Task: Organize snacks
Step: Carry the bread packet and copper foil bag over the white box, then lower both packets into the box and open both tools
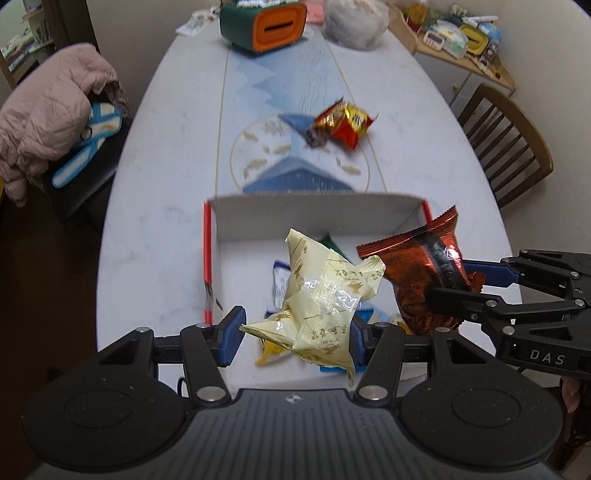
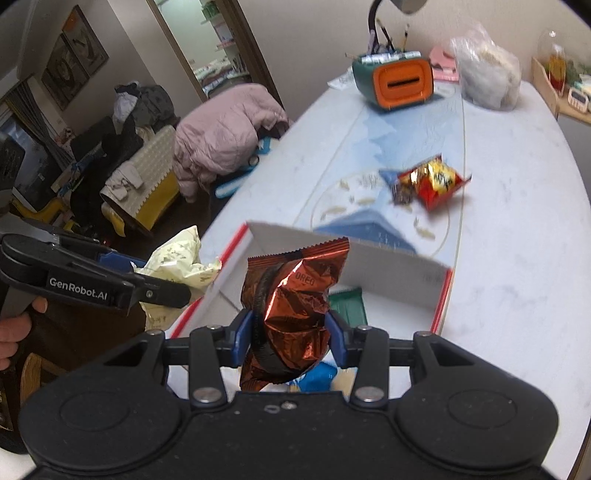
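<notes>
My left gripper has wide jaws; a pale yellow snack packet sits between them over the open white box, touching the right pad with a gap at the left. My right gripper is shut on a copper-red Oreo packet, held above the same box; it also shows in the left wrist view. Green and blue-white packets lie inside the box. A red-and-gold snack bag and a small dark candy lie on the table beyond the box.
A green-and-orange holder and a clear plastic bag stand at the table's far end. A chair with a pink jacket is at the left, a wooden chair at the right. A cluttered side shelf is far right.
</notes>
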{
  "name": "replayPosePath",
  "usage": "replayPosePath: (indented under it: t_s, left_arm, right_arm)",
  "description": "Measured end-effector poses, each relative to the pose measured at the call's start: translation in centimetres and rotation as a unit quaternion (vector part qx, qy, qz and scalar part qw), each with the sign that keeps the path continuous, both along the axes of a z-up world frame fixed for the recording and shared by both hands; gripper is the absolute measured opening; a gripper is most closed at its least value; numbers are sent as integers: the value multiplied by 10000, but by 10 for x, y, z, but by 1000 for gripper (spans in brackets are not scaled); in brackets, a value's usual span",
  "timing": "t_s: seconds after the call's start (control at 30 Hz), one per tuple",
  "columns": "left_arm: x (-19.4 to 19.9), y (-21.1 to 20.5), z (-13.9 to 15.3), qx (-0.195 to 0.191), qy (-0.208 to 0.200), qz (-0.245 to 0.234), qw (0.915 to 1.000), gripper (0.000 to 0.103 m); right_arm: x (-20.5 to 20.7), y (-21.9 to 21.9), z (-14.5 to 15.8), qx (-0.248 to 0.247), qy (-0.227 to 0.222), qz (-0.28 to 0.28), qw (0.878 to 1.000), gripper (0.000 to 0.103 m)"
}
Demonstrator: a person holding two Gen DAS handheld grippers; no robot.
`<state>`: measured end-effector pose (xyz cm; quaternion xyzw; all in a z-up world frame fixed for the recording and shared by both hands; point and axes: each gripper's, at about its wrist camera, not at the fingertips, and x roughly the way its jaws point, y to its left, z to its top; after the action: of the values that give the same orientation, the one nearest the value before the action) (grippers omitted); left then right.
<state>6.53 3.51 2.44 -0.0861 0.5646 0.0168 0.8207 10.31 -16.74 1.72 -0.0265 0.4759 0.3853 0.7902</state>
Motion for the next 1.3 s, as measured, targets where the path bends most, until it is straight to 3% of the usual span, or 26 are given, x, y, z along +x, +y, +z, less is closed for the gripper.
replayPosePath:
  t_s: [0.17,0.27,0.63,0.97,1.07,1.23,1.3]
  left_arm:
    - [-1,-6,-29,95,132,-9,9999,55]
    - [1,-8,-46,108,194,14,9998,55]
    - [16,-14,-111,184,615,108,9979,55]
    - [22,-18,-133,158,774,102,9968,56]
    - [23,-19,-135,112,786,96,9968,56]
    - [19,-19,-136,11,730,67,9973,58]
    - [17,-19,-134,-10,694,39,9976,58]
  right_arm:
    - [-8,2,-24,-221,61,-76,9997,40]
    - [-9,4,-38,-365,87,-110,9992,33]
    - [-8,-2,-77,-646,427,-244,9967,37]
    - [-10,-3,-86,-661,526,-265,9961,39]
    - [-9,-2,-86,-628,537,-305,9961,44]
    - [-10,-2,-84,-566,479,-403,9964,62]
    - [-11,-2,-83,-533,445,-433,9966,64]
